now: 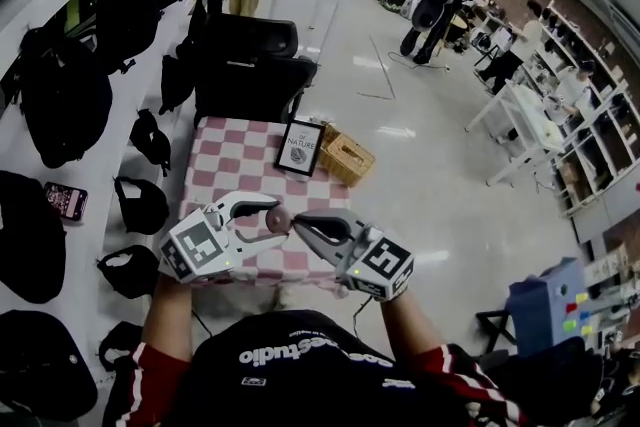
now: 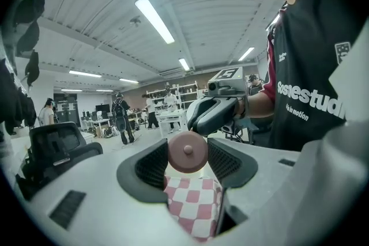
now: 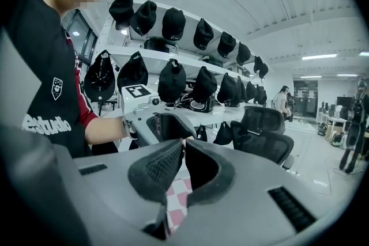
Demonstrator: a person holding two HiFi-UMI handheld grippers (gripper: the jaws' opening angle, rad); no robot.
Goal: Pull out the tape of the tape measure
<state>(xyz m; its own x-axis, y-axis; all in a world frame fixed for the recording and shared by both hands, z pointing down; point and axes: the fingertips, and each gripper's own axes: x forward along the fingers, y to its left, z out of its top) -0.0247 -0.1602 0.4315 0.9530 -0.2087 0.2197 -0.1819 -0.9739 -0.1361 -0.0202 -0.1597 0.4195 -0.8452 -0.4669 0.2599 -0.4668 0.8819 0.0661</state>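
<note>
A small round pink tape measure (image 1: 277, 215) hangs over the near edge of the red-and-white checkered table (image 1: 228, 165). My left gripper (image 1: 274, 219) is shut on it. In the left gripper view the pink disc (image 2: 187, 151) sits squeezed between the two ribbed pads, with a small knob at its centre. My right gripper (image 1: 297, 221) faces it from the right, tips against the case. In the right gripper view its jaws (image 3: 183, 144) are pressed together at the tips on a pale sliver, the tape's end. No length of tape shows between the grippers.
A framed sign (image 1: 300, 147) and a wicker box (image 1: 346, 159) stand at the table's far edge. Two black office chairs (image 1: 250, 65) sit behind it. Shelves with black bags and caps (image 1: 60, 105) line the left wall. People stand far off across the open floor.
</note>
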